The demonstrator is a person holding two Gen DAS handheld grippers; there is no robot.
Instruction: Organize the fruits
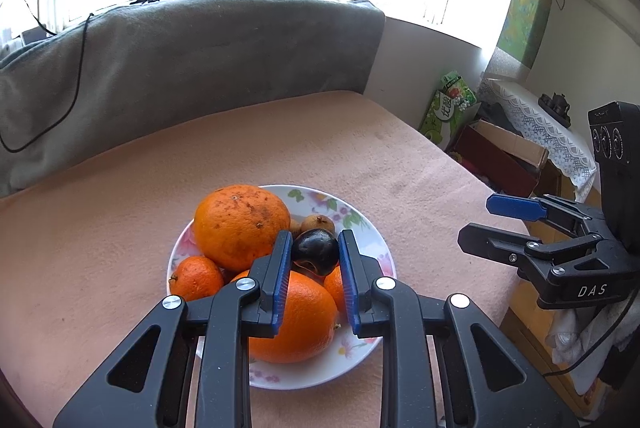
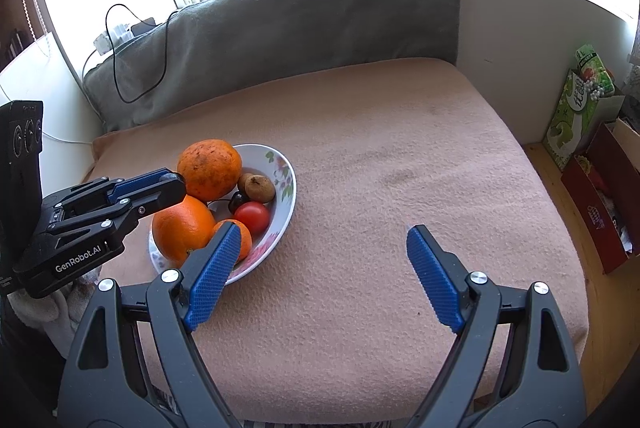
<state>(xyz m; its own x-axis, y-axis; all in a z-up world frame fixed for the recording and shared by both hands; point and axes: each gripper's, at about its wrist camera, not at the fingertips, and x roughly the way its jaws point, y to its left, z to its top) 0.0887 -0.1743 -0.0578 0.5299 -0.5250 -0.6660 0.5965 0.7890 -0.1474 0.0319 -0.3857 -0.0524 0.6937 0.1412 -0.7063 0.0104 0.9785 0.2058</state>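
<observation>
L gripper (image 1: 315, 248) fingers narrow, clamped on the dark fruit (image 1: 315, 252), w/ it just above the plate (image 1: 360, 224) pile at 12 o'clock. R gripper (image 2: 324, 248) fingers wide, empty over bare surface (image 2: 380, 156); plate at its 10 o'clock. L is nearer.
</observation>
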